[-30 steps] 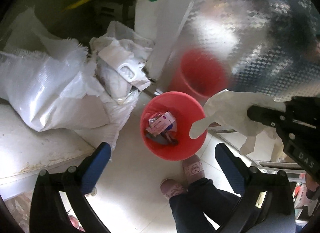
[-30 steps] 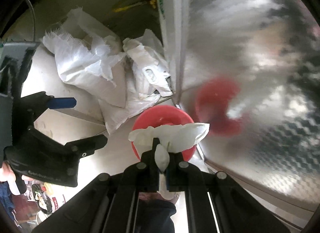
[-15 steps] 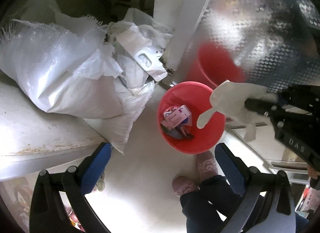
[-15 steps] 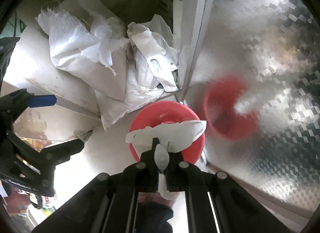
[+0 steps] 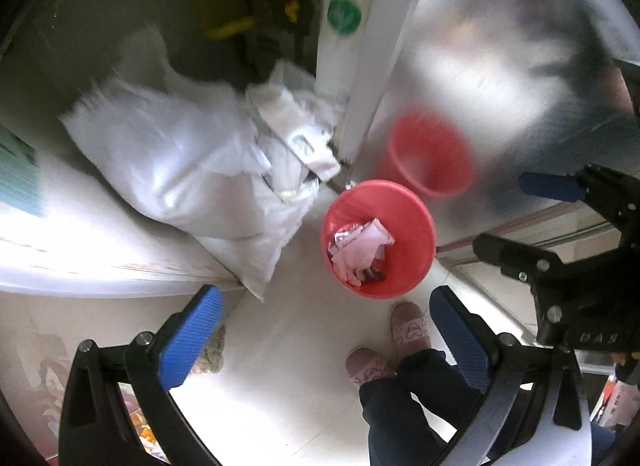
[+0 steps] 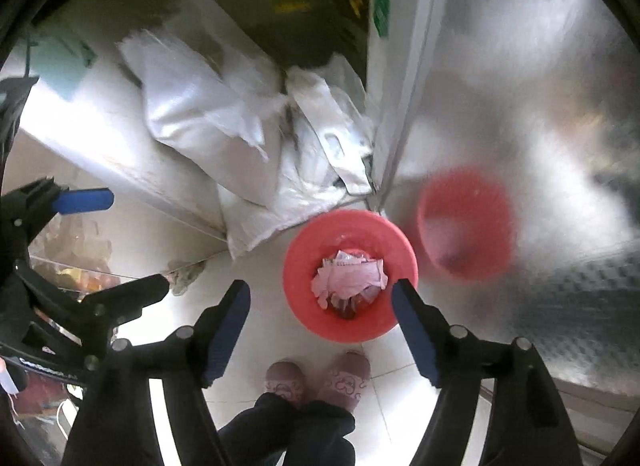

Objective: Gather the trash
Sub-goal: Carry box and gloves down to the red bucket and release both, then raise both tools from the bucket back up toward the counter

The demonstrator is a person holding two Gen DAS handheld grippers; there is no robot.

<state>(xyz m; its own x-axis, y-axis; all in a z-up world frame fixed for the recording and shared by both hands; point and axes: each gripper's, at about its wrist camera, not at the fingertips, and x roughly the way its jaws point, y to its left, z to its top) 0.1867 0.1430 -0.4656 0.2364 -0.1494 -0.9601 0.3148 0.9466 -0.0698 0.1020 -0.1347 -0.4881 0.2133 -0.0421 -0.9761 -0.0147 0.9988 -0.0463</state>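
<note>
A red bin stands on the white floor and also shows in the right wrist view. A crumpled white glove lies inside it on top of other trash. My right gripper is open and empty, high above the bin; it also shows at the right of the left wrist view. My left gripper is open and empty, above the floor in front of the bin; it also shows at the left of the right wrist view.
White sacks and plastic bags are piled left of the bin against a white ledge. A shiny metal panel behind the bin mirrors it. The person's slippers stand just before the bin.
My right gripper has opened and let go of the white glove, which now lies in the red bin. Both grippers have shifted slightly.
</note>
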